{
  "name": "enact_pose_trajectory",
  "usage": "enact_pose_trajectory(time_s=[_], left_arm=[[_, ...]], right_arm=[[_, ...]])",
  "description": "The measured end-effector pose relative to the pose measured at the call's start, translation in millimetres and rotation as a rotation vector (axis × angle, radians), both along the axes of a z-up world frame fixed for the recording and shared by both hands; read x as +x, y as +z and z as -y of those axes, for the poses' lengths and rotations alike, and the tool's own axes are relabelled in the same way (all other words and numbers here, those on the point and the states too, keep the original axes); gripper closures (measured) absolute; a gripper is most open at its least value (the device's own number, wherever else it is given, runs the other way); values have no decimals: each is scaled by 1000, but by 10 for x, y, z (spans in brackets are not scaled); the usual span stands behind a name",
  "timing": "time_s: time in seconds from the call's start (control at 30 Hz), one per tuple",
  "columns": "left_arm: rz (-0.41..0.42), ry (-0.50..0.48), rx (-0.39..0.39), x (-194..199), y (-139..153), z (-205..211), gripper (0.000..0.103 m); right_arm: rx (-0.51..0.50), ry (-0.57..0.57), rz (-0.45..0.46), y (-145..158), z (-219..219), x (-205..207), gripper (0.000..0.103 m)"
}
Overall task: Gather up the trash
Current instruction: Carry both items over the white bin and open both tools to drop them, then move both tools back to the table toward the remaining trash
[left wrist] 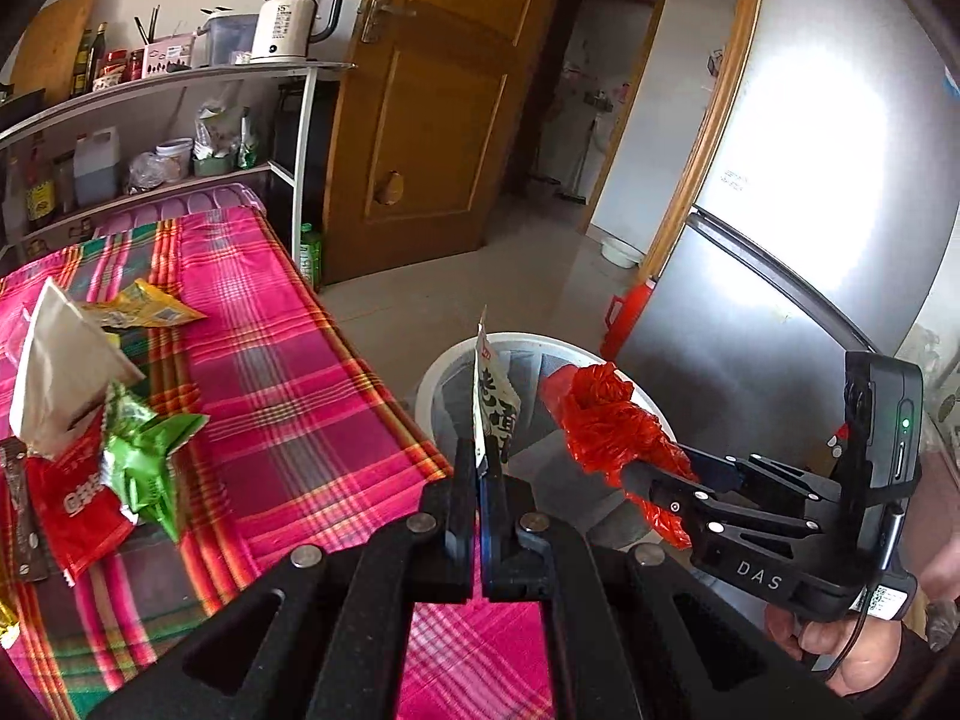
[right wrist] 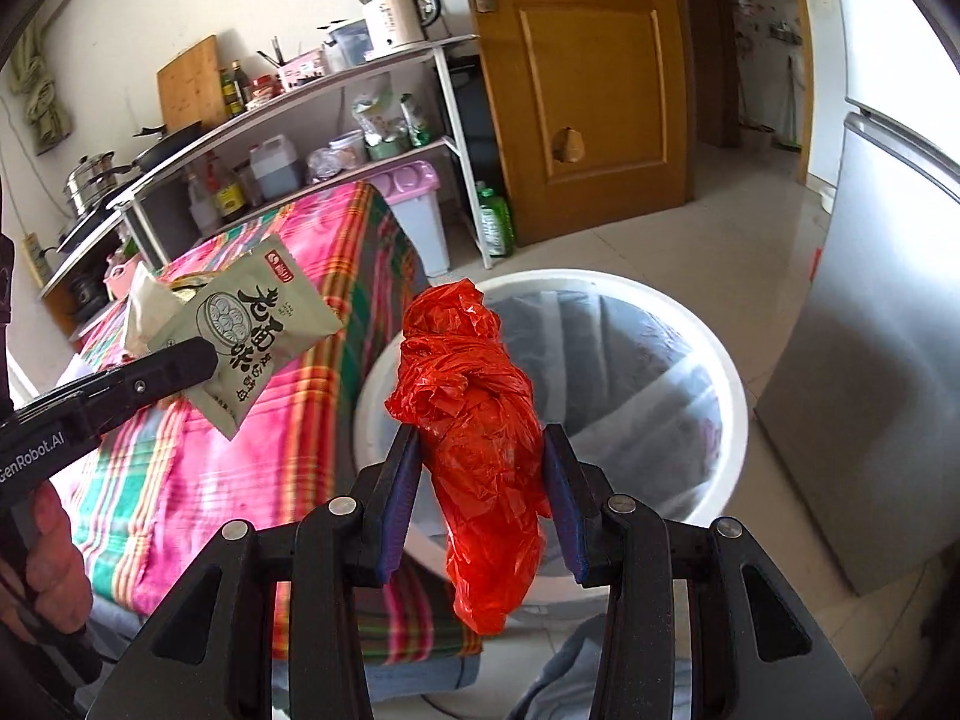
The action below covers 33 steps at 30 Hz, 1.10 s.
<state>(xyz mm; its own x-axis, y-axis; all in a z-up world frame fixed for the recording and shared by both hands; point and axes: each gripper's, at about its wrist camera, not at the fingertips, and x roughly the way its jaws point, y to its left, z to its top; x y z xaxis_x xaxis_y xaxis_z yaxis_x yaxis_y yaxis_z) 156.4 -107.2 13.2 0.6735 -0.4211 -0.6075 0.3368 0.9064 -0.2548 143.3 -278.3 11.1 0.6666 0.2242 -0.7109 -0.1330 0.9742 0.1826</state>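
Crumpled red plastic bag clenched in right gripper, pale packet in left gripper

Kettle on shelf; wooden door; fridge.

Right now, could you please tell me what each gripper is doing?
Left gripper: closed on the pale green packet.
Right gripper: closed on the crumpled red bag.

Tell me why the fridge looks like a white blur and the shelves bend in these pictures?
Left wrist view: window light glares off the fridge, washing its door out; the fisheye lens bows the shelf and door frame. Right wrist view: the same curving, no glare on the fridge; the red bag stays sharp.
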Motion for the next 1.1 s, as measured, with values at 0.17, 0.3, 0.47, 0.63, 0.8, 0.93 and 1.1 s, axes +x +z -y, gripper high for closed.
enact_pose_trajectory(time_s=[0.17,0.3,0.47,0.63,0.8,0.93,1.1], left_arm=[[-34,-33,-2,160,-94,200,102],[-62,-46,6,231,-181,314,102],[-90,-48,14,276,-241,405,100],[-94,-47,13,284,-259,414,100],[-88,-45,1,273,-249,362,84],[-70,-39,-10,207,-188,313,83],[-36,-29,-15,76,-108,212,83]], right_arm=[[9,-26,-27,-106,139,92,60],[11,-45,-49,-195,216,146,57],[16,-55,-65,-270,278,175,57],[21,-57,-55,-259,296,130,56],[19,-54,-34,-195,286,65,56],[17,-52,-11,-114,268,11,56],[10,-32,25,22,183,-81,56]])
